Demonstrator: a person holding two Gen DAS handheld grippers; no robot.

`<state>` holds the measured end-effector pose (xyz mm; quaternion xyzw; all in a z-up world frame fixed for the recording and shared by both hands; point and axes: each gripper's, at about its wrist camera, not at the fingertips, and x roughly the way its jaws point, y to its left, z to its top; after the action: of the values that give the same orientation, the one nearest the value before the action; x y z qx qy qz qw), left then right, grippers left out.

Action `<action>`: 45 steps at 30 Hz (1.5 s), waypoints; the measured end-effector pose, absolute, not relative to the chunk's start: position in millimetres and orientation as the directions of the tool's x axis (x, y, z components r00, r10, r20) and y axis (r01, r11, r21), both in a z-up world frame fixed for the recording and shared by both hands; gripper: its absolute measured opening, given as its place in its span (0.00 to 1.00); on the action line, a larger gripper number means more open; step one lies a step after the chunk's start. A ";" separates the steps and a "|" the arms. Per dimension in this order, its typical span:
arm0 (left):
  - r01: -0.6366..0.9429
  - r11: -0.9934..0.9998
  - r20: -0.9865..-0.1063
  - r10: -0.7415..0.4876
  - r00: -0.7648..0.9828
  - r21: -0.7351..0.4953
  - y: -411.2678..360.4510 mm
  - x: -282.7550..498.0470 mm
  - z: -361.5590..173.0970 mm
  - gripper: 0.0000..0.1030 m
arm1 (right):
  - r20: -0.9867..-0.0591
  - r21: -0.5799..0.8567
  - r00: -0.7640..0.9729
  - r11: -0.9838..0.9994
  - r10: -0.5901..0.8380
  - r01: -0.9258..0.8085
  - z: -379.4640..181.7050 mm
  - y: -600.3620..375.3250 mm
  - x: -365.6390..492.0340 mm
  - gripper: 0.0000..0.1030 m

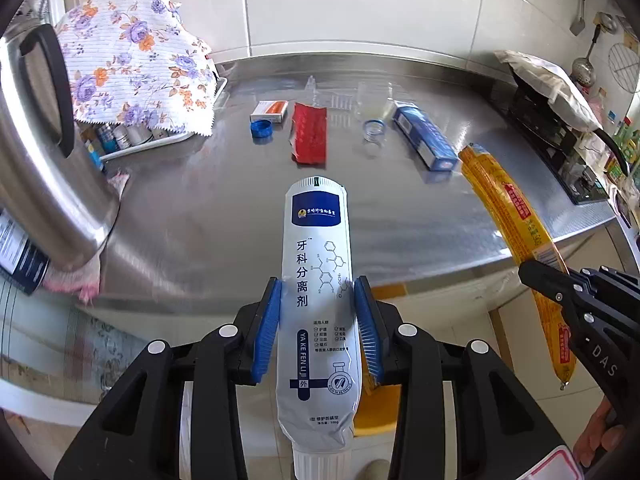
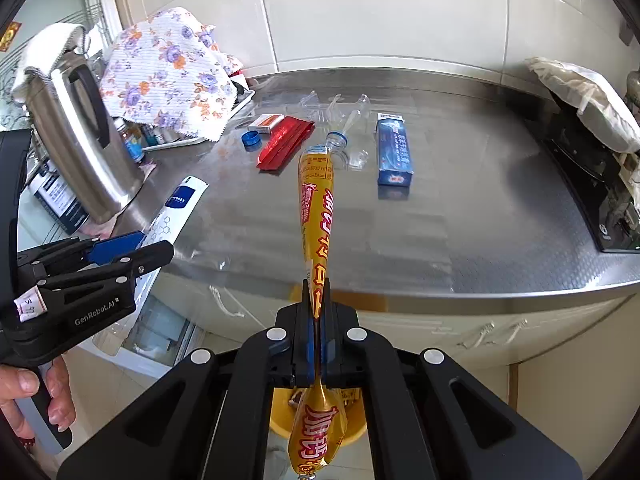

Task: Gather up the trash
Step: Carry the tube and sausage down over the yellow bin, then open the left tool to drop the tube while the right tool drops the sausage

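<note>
Clamping the toothpaste tube [image 1: 316,304] left, sausage wrapper [image 2: 316,208] right, my fingers [image 1: 269,328] hold both over the yellow bin [image 2: 280,412] for dropping.

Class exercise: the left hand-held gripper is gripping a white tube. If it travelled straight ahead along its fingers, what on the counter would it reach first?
Probably the red packet, lying almost directly beyond the white tube held by the left hand-held gripper. Fisheye depth is uncertain.

Bright daylight, counter [image 1: 280,240] glare, fisheye-warped edges.
</note>
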<state>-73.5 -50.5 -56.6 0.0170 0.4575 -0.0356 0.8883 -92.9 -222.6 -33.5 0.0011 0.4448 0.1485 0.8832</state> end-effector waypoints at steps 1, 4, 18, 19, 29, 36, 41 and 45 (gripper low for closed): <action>0.076 0.997 -0.814 -0.044 0.579 0.001 -53.1 -78.9 -55.5 0.36 | -0.785 0.136 0.559 0.955 0.267 -0.264 -32.7 -224.5 -96.4 0.03; 0.067 0.998 -0.818 -0.033 0.574 0.007 -58.6 -95.5 -53.6 0.36 | -0.785 0.144 0.553 0.950 0.279 -0.275 -30.9 -232.0 -110.0 0.03; 0.137 0.990 -0.869 -0.052 0.492 0.019 -64.7 -141.4 -85.9 0.36 | -0.824 0.185 0.493 0.955 0.280 -0.232 -58.1 -250.0 -161.3 0.03; 0.146 0.989 -0.873 -0.060 0.484 0.012 -64.2 -142.2 -91.2 0.36 | -0.831 0.180 0.485 0.957 0.272 -0.229 -63.2 -248.8 -164.1 0.03; 0.263 0.965 -0.921 -0.107 0.376 -0.005 -66.8 -145.8 -167.1 0.36 | -0.897 0.180 0.358 0.954 0.259 -0.240 -128.6 -238.5 -172.8 0.03; 0.365 0.931 -0.955 -0.105 0.277 0.004 -69.0 -137.4 -230.3 0.36 | -0.936 0.190 0.239 0.944 0.257 -0.270 -189.9 -228.0 -165.6 0.03; 0.423 0.906 -0.974 -0.100 0.205 -0.004 -74.9 -129.0 -273.3 0.36 | -0.955 0.213 0.144 0.937 0.260 -0.275 -236.6 -224.8 -155.2 0.03; 0.432 0.902 -0.982 -0.095 0.160 -0.017 -80.4 -120.5 -305.2 0.36 | -0.965 0.221 0.078 0.937 0.250 -0.269 -271.7 -225.5 -145.2 0.03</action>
<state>-120.5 -80.4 -305.2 0.1351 0.6236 -0.1760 0.7496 -145.2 -225.5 -271.7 -0.0069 0.6554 0.1767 0.7343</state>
